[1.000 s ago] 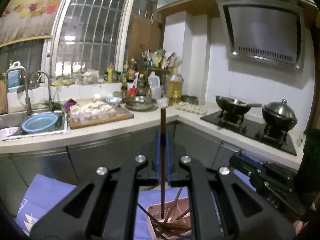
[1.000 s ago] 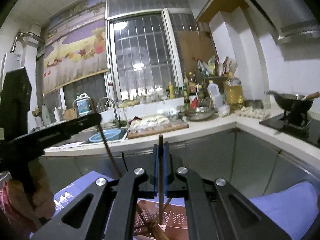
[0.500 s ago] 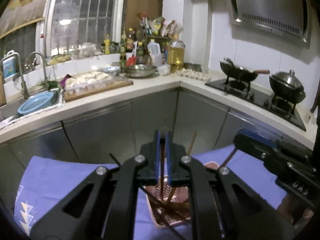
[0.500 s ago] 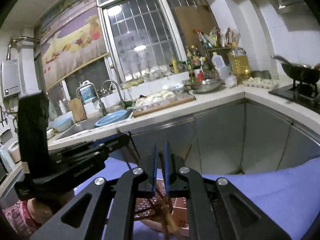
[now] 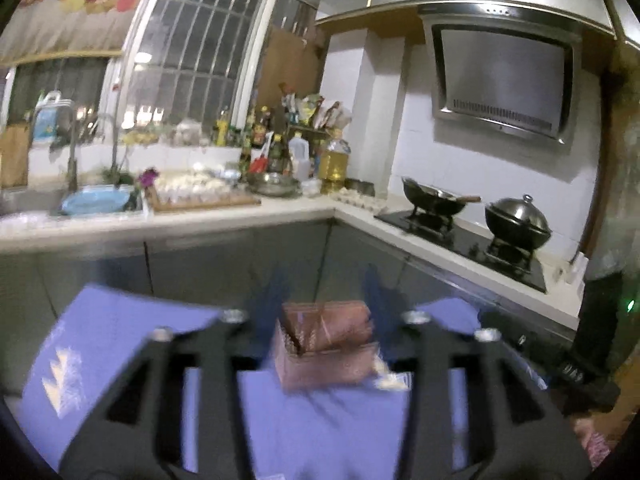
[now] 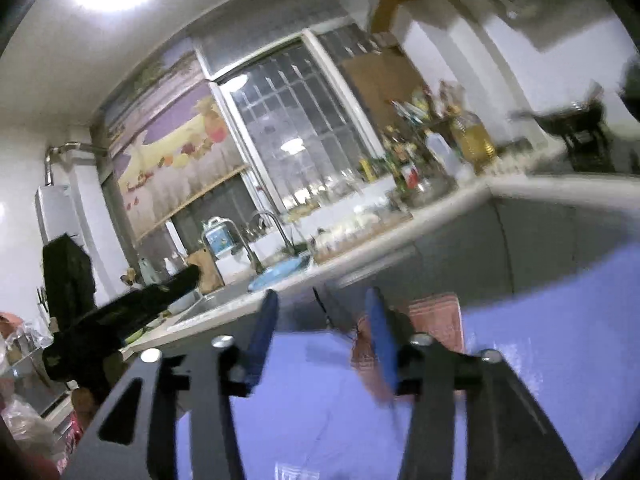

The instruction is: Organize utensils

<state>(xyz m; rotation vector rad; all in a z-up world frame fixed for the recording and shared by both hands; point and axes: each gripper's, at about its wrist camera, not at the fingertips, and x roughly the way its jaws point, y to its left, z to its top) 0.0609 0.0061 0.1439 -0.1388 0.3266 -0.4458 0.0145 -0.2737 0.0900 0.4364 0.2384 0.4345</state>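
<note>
Both claws, left (image 5: 326, 300) and right (image 6: 322, 320), now opening with nothing between them, chopsticks gone from their earlier grip into the pink basket (image 5: 326, 344) on the purple-clothed desk (image 5: 120, 340) just ahead, so this drop-off looks finished.

This is a home kitchen. A pale counter (image 5: 248, 216) is running along the wall and turning at a corner. A sink (image 5: 36, 200) with a tap is sitting under a barred window (image 5: 200, 56). Bottles of oil and sauce (image 5: 280, 152) are crowding the corner, and two pots are standing on a stove (image 5: 464, 240) under a steel hood (image 5: 504, 80).
</note>
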